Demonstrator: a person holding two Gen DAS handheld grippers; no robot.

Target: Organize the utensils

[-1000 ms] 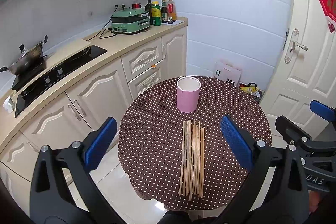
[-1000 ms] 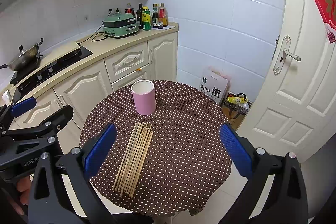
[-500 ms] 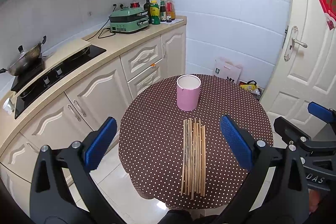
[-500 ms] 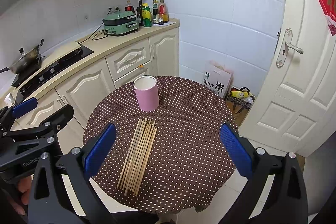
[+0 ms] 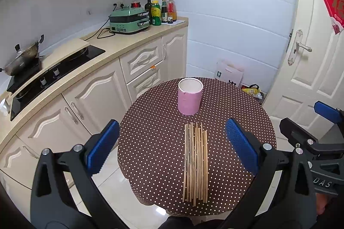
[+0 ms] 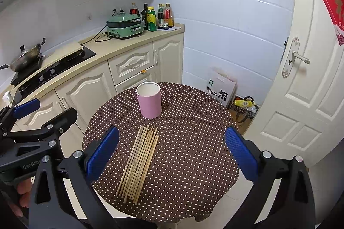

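Note:
Several wooden chopsticks [image 5: 195, 162] lie side by side on a round brown polka-dot table [image 5: 154, 143]; they also show in the right wrist view [image 6: 138, 161]. An empty pink cylindrical holder [image 5: 190, 95] stands upright behind them, also in the right wrist view [image 6: 149, 102]. My left gripper [image 5: 172, 145] is open and empty, held above the near side of the table. My right gripper [image 6: 172, 147] is open and empty, likewise above the table. Each gripper shows at the edge of the other's view.
A kitchen counter [image 5: 111, 44] with a stove, wok [image 5: 21, 57], green appliance [image 5: 129, 21] and bottles runs along the left. A white door [image 6: 301, 89] stands at the right. Bags [image 6: 221, 89] sit on the floor behind the table.
Both grippers have drifted slightly, so the table and chopsticks sit a little differently in each view. Both stay open. Nothing on the table has moved.

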